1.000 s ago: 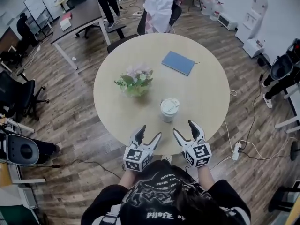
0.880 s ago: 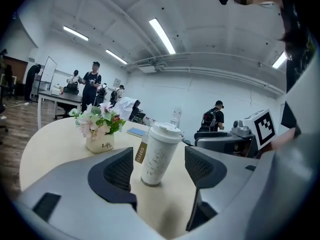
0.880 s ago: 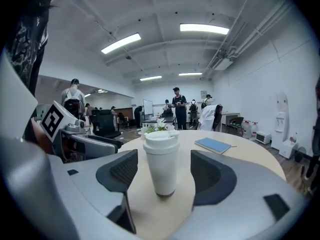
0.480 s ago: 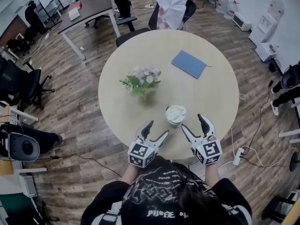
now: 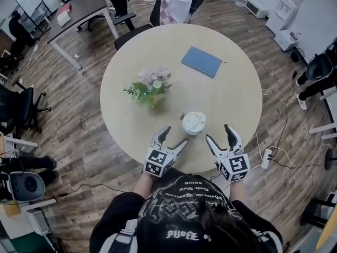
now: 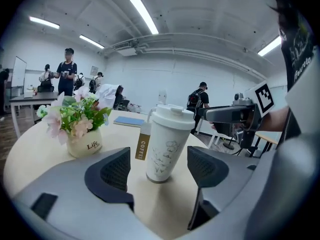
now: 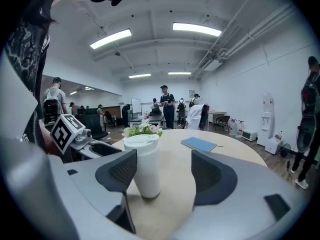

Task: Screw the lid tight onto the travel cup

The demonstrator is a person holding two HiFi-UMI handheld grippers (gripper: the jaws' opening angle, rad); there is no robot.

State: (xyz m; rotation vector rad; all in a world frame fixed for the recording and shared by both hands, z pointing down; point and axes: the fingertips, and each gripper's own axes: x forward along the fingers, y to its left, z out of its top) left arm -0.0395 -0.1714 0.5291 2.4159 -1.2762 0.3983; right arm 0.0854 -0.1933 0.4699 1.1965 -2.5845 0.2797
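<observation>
A white travel cup point(image 5: 193, 123) with its lid point(image 6: 172, 115) on top stands upright on the round table point(image 5: 231, 99), near the front edge. A coffee tag point(image 6: 143, 146) hangs at the cup's side. My left gripper point(image 5: 172, 139) hovers at the table's front edge, left of the cup; its jaws are opening and nothing is between them. The cup point(image 6: 165, 146) stands a little beyond them. My right gripper point(image 5: 221, 136) is to the right of the cup, open and holding nothing. Ahead of its jaws and slightly left stands the cup point(image 7: 142, 166).
A small pot of flowers point(image 5: 149, 88) stands left of the cup. A blue notebook point(image 5: 201, 61) lies at the table's far side. Office chairs, a desk point(image 5: 79, 9) and people are around the room; cables and a power strip point(image 5: 265, 159) lie on the floor at right.
Both grippers have moved slightly forward, closer to the cup's two sides. The head view has shifted. The cup has not moved.
</observation>
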